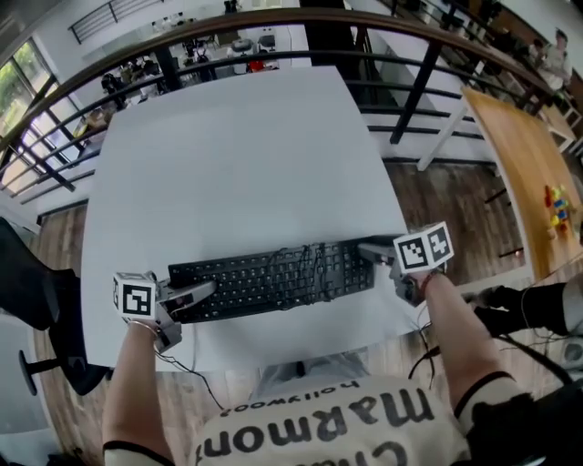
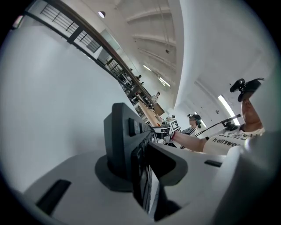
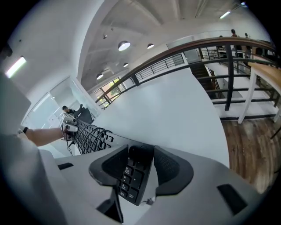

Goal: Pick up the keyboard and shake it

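Over the near edge of a white bench (image 1: pixel 237 155), a black computer keyboard (image 1: pixel 273 280) stretches from side to side, held at both short ends by a person standing at that edge. A thin dark cable (image 1: pixel 319 262) lies looped across the keys toward the keyboard's right half.

The left tool (image 1: pixel 193 297) has its two jaws clamped on the keyboard's left end. In the left gripper view the left tool (image 2: pixel 139 169) shows the keyboard (image 2: pixel 125 132) edge-on between the pads, with the pads pressed against its top and underside. A cube with square black-and-white markers (image 1: pixel 137 297) sits on this tool, just off the bench's near left side.

The right tool (image 1: pixel 375 253) grips the keyboard's right end, near the bench's right edge. In the right gripper view the right tool (image 3: pixel 140 169) has the end block of keys pinched between its dark pads, and the rest of the keyboard (image 3: pixel 90 136) runs away over the white surface toward the other hand. Its marker cube (image 1: pixel 424 248) stands above the bench's near right corner.

Beyond the bench's far edge curves a dark railing (image 1: pixel 273 23). To the right of the bench, across a wooden floor (image 1: pixel 446 200), stands a wooden table (image 1: pixel 524 155) carrying small coloured toys (image 1: pixel 557 205).
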Demonstrator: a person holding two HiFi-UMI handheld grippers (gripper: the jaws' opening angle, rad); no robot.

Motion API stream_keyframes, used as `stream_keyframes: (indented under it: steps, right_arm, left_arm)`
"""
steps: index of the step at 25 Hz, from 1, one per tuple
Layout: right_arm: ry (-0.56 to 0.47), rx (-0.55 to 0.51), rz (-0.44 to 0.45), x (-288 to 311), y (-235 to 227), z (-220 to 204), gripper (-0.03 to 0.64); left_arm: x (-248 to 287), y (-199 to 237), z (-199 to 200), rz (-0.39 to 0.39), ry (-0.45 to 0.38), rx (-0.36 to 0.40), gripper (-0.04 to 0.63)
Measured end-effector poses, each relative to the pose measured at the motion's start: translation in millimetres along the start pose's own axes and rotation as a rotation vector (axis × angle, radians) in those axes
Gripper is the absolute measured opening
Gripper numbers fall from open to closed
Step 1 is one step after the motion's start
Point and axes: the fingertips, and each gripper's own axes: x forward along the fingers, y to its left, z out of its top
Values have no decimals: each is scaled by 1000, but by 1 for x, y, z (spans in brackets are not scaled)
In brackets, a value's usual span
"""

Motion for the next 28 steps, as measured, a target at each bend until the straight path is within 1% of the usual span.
stream_keyframes:
  steps: [3, 6, 9, 12, 16, 22, 25, 28]
  right_arm:
    - [-60, -26, -22, -13, 23, 18, 204]
    - [-112, -65, -61, -19, 30, 27, 204]
    - [-165, -98, -97, -28, 29, 35, 206]
    - [-264, -134, -105, -45, 36, 56, 206]
    - [-430, -244, -125, -81, 66, 107, 206]
    - [-657, -404, -162, -146, 125, 203, 206]
    - [-744, -467, -170, -179, 138, 229, 206]
    - [-811, -520, -179, -200, 150, 243, 206]
  left_arm:
    - [-23, -25, 26, -29, 11, 87, 92]
    - [-30, -45, 36, -65, 20, 190, 75]
    - [-29, -60, 48, -48, 26, 314, 74]
    - [-36, -83, 71, -31, 21, 442, 74]
    - [-63, -127, 110, 0, -24, 656, 75]
    - [-114, -205, 177, 63, -120, 993, 75]
    - [-120, -245, 190, 109, -159, 1154, 75]
    - [-124, -275, 188, 171, -165, 1315, 75]
